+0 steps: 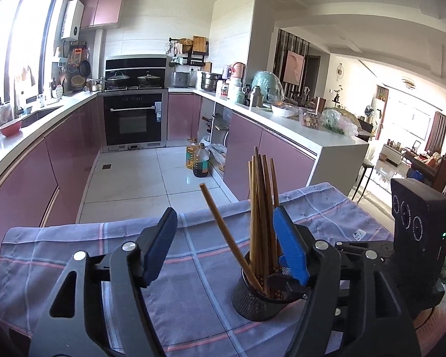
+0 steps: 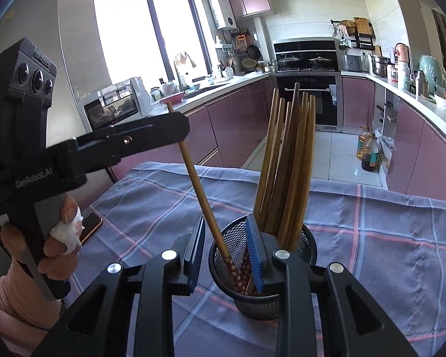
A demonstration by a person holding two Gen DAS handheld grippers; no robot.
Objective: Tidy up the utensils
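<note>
I have the left gripper standing wide open over the bench, which is covered by a checked blue-grey cloth; nothing is pressed between its blue pads. Through its camera the black mesh cup sits just ahead and to the right of centre, with a bunch of brown chopsticks upright in it and one single chopstick leaning out to the left, its tip well apart from the bunch. The right-hand pad overlaps the cup's rim in that view, but I cannot tell if it touches. From the right wrist camera, the right gripper is parted partway, with the leaning chopstick passing between its pads without being squeezed; the inner pad reaches down inside the cup, the other stands just outside its rim. In the same view I see the hand on the left gripper's handle, a white wrap around one finger, a pink sleeve below it, and a phone lying on the cloth near it.
</note>
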